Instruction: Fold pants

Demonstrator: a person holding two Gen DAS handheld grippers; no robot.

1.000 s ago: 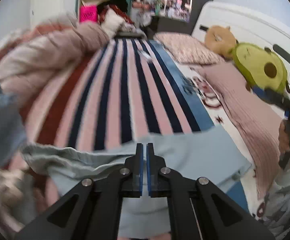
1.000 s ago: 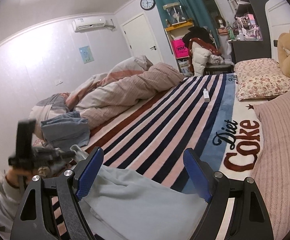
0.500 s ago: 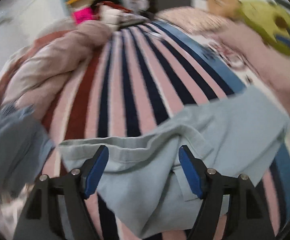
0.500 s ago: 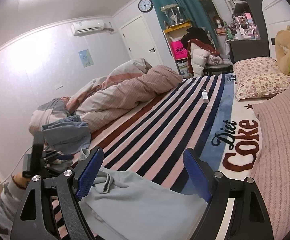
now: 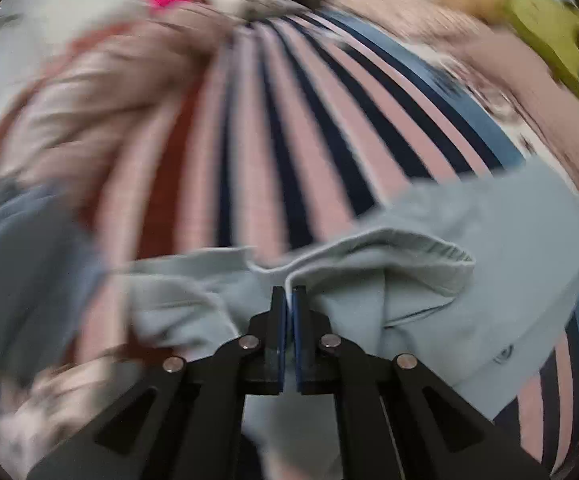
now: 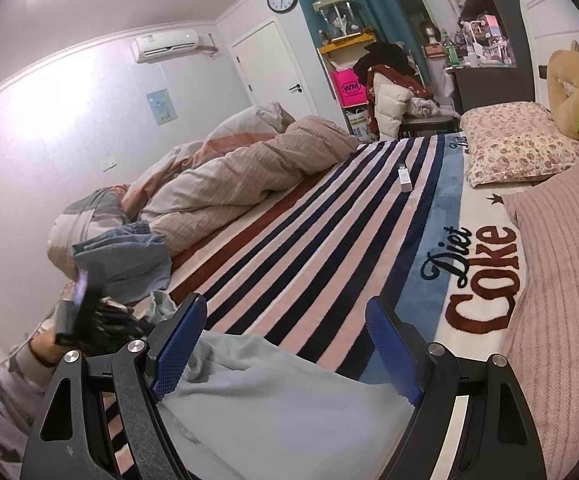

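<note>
Pale-blue pants [image 5: 469, 264] look soft and limp; left gripper [image 5: 288, 300] pinches the waistband edge, the sensible hold; right gripper [image 6: 285, 344] gapes empty.

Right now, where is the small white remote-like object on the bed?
In the right wrist view the small white object lies on the striped blanket, upper middle, between the bunched duvet on its left and the floral pillow on its right.

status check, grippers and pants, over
Left gripper shut on pale blue pants at a bunched fold. Right gripper open above them, not gripping. Pants rumpled on striped blanket, unfolded. Nothing in the way.
</note>
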